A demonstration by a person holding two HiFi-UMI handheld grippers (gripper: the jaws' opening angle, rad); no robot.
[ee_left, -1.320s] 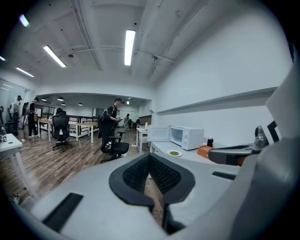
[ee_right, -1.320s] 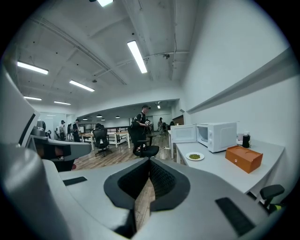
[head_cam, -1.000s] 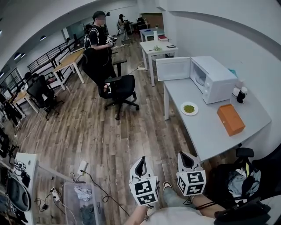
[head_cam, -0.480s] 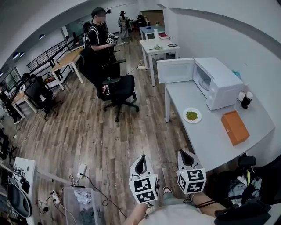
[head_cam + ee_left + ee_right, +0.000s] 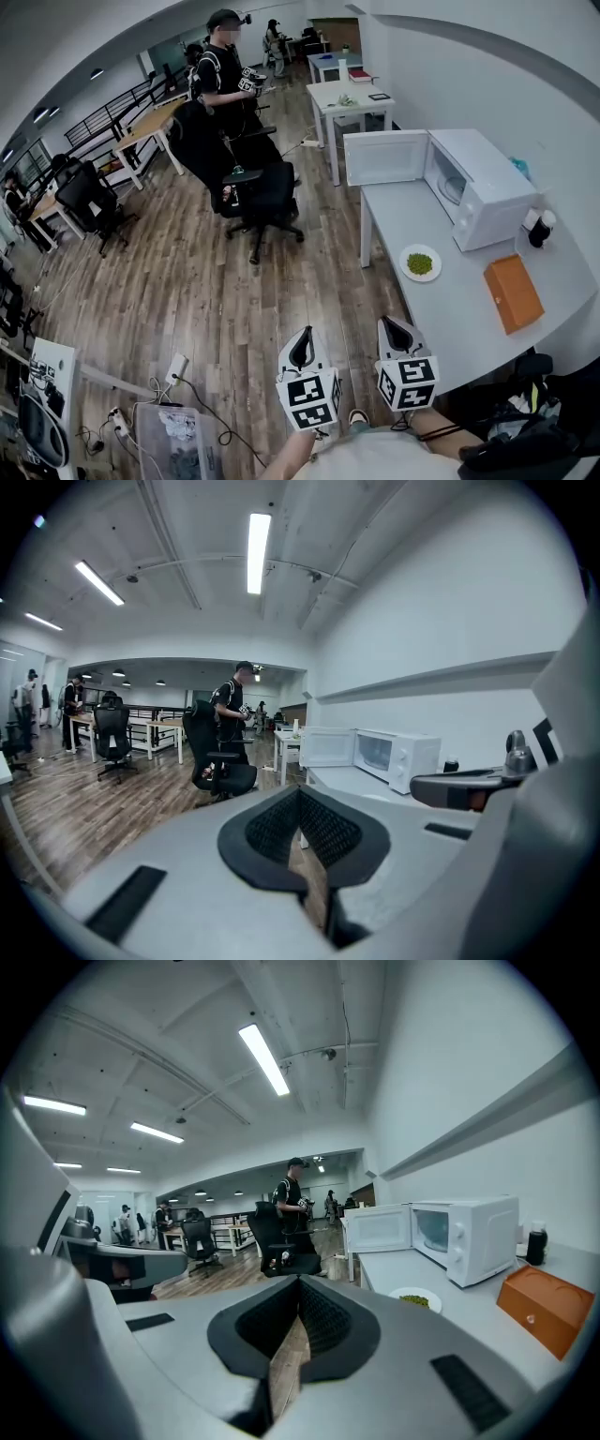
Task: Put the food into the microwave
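Progress: nothing moved yet | left hand-held gripper [image 5: 301,345]: jaws together, empty | right hand-held gripper [image 5: 397,330]: same | round white plate of green food [image 5: 419,263]: on grey surface [image 5: 441,314] beside white microwave [image 5: 480,192], door swung wide | remaining: grasp plate, set inside.

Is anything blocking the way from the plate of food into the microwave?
Nothing visible does. The microwave has its door swung open, and only bare table lies between the plate of green food and the opening. The orange box sits off to one side.
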